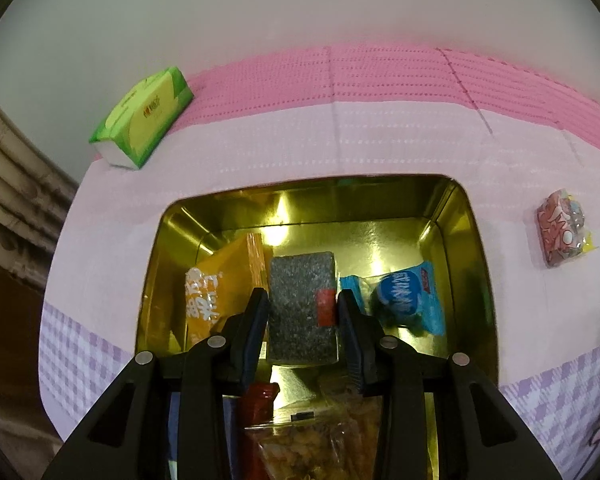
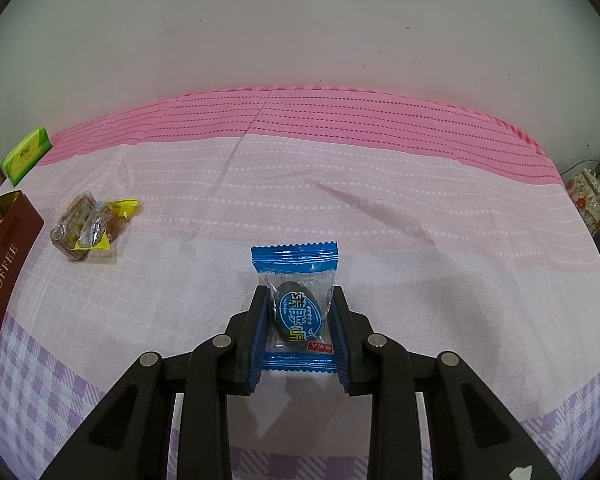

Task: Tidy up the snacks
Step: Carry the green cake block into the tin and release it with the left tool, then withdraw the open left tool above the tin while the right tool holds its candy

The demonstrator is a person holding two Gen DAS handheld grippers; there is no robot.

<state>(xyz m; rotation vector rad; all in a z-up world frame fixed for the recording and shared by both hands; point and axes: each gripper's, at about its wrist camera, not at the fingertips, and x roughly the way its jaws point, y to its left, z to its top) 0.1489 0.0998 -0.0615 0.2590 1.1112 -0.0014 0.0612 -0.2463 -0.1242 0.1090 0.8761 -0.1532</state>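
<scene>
Left gripper (image 1: 303,305) clamps a grey block (image 1: 302,308) over the tin (image 1: 476,248); right gripper (image 2: 299,307) pinches a blue candy (image 2: 297,300).

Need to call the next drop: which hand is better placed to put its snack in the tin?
Left. Its gripper holds the grey bar over the open tin; the right gripper's candy sits on the cloth.

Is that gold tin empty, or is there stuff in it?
Not empty. The gold tin holds an orange packet, a blue packet and others.
</scene>
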